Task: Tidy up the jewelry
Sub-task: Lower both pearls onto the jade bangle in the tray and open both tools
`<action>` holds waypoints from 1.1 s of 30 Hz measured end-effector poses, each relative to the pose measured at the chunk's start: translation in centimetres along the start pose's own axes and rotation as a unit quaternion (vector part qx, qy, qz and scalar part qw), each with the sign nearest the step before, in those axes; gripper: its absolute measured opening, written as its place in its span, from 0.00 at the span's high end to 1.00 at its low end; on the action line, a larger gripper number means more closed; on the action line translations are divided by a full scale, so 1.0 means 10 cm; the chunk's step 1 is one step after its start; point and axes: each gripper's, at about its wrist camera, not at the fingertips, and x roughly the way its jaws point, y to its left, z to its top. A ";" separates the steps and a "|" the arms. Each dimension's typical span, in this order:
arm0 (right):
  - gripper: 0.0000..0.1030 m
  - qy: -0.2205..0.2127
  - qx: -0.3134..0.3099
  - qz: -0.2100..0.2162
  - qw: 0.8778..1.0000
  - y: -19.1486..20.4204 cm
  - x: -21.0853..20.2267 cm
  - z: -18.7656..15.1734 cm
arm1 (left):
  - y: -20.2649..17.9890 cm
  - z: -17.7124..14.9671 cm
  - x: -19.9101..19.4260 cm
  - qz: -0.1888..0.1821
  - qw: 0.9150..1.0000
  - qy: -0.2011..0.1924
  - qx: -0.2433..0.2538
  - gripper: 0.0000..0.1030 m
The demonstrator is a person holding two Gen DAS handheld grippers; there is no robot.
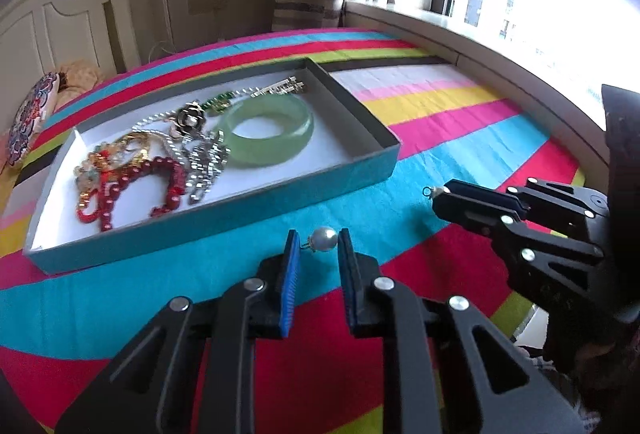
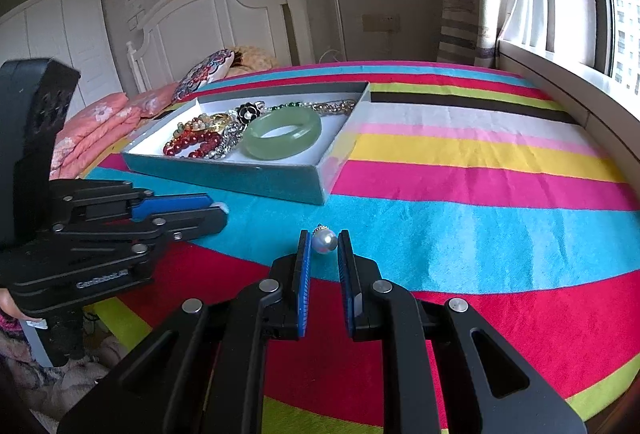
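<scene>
Striped bedspread [image 2: 460, 170]: two pearl earrings [image 1: 324, 239], one per tongs.

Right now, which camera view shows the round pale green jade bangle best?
The left wrist view: the pale green jade bangle appears larger, seen more from above. The right wrist view shows it smaller, yet whole.

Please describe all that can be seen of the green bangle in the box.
The green bangle is one wide, smooth, closed ring, pale and half-clear like jade or glass, with a soft shine. It looks whole. It lies flat on the white floor of the box, in the end nearer the window, apart from the walls. The silver chain beside it seems to touch its edge. Neither gripper touches it.
</scene>
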 end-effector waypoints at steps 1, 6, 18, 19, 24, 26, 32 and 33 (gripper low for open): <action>0.85 -0.002 -0.001 0.001 1.000 0.00 -0.01 0.00 | 0.03 0.01 -0.06 0.003 1.000 -0.009 -0.003 0.82; 0.85 -0.016 -0.019 0.006 1.000 0.11 -0.06 0.10 | 0.13 0.10 -0.29 0.014 0.999 -0.046 -0.013 0.82; 0.85 -0.034 -0.069 0.006 0.997 0.33 0.03 0.50 | 0.33 0.38 -0.43 0.039 0.996 -0.077 -0.015 0.82; 0.85 -0.034 -0.070 0.007 0.997 0.34 0.05 0.53 | 0.34 0.42 -0.42 0.041 0.996 -0.078 -0.013 0.82; 0.85 -0.027 -0.071 0.013 0.997 0.36 0.20 0.69 | 0.37 0.59 -0.31 0.047 0.996 -0.078 -0.009 0.82; 0.85 -0.024 -0.073 0.013 0.997 0.37 0.26 0.75 | 0.37 0.64 -0.25 0.048 0.996 -0.075 -0.008 0.82; 0.85 -0.010 -0.075 0.020 0.997 0.38 0.40 0.88 | 0.44 0.80 -0.09 0.054 0.996 -0.065 -0.009 0.82; 0.85 -0.007 -0.076 0.021 0.997 0.39 0.43 0.88 | 0.45 0.83 -0.06 0.056 0.996 -0.063 -0.010 0.82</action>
